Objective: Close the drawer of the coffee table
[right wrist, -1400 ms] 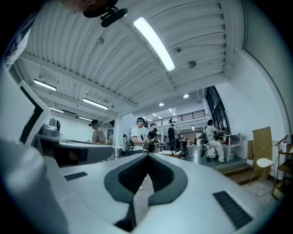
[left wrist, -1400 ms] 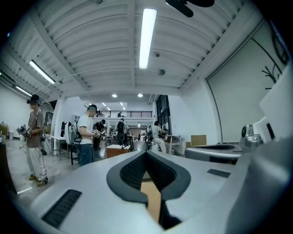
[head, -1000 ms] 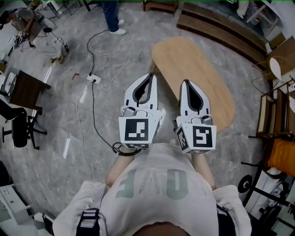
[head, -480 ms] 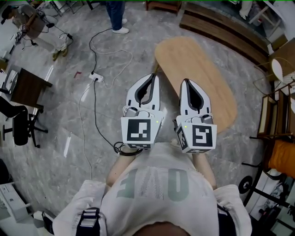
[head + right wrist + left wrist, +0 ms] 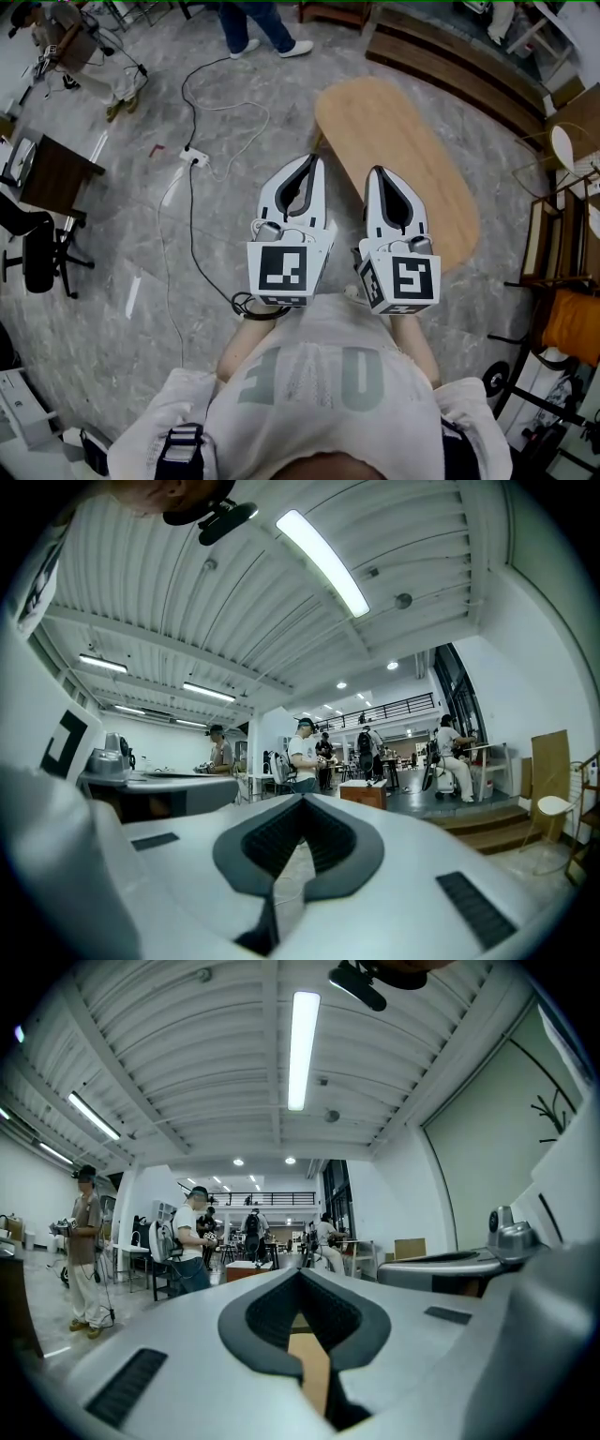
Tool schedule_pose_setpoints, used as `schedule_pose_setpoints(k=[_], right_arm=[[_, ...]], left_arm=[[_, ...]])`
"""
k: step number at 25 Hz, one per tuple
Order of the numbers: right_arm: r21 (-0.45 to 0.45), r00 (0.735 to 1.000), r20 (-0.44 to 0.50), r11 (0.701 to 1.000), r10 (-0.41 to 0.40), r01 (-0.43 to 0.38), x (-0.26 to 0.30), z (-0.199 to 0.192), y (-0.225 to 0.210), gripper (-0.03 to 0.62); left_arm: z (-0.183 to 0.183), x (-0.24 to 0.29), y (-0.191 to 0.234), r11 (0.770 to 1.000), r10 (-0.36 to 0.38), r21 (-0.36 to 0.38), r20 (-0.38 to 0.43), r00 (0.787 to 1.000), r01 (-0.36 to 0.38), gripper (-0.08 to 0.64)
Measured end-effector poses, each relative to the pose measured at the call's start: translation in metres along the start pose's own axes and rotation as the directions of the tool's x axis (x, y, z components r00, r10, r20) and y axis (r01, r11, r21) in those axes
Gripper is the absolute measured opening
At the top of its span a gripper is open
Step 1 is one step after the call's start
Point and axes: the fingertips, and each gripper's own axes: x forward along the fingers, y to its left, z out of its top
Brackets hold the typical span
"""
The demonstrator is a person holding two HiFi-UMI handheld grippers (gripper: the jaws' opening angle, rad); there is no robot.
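Note:
The coffee table (image 5: 403, 159) is an oval, light-wood top that lies ahead and to the right in the head view; no drawer shows from above. My left gripper (image 5: 308, 158) is held level over the grey floor, just left of the table's near end, jaws shut and empty. My right gripper (image 5: 379, 172) hovers level over the table's near left part, also shut with nothing in it. In the left gripper view the left gripper (image 5: 300, 1272) has its tips together; the right gripper (image 5: 302, 800) looks the same in its own view. Both look out across a large hall.
A power strip (image 5: 192, 157) with long cables lies on the floor to the left. A dark desk (image 5: 56, 178) and office chair (image 5: 37, 255) stand far left. Wooden steps (image 5: 450, 56) run behind the table, chairs (image 5: 553, 244) at right. A person's legs (image 5: 262, 28) are at the top.
Both grippers keep their places. The person standing at the top of the head view has stepped to the right.

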Motion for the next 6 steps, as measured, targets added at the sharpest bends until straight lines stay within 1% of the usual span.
schedule_pose_setpoints(k=[6], right_arm=[[0.003, 1.0, -0.008, 1.0, 0.007, -0.007, 0.0004, -0.0028, 0.0067, 0.005]], left_arm=[[-0.0029, -0.0037, 0.0027, 1.0, -0.004, -0.002, -0.003, 1.0, 0.004, 0.008]])
